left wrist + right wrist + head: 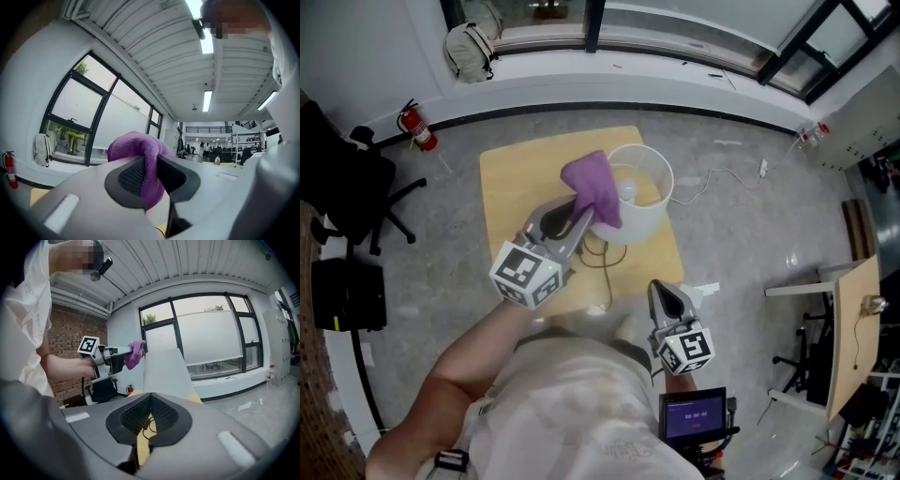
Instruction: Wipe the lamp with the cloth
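Cloth (596, 186): purple, pinched between the jaws of the left gripper (579, 216) and draped over the near-left rim of the lamp (647, 211).
Lamp: white shade, upright on the wooden counter (514, 178), toward its right side.
Right gripper (667, 298): jaws pressed together on nothing, held low by the person's body, well apart from the lamp.
Progress: wiping looks under way at the rim, judging by the contact. Nothing shows which parts are done, so the rest of the shade and the base probably remain.
Hidden: base and stem sit under the shade in the head view. The left gripper view shows almost nothing of the lamp behind the cloth and jaws. Any dust is too fine to make out.
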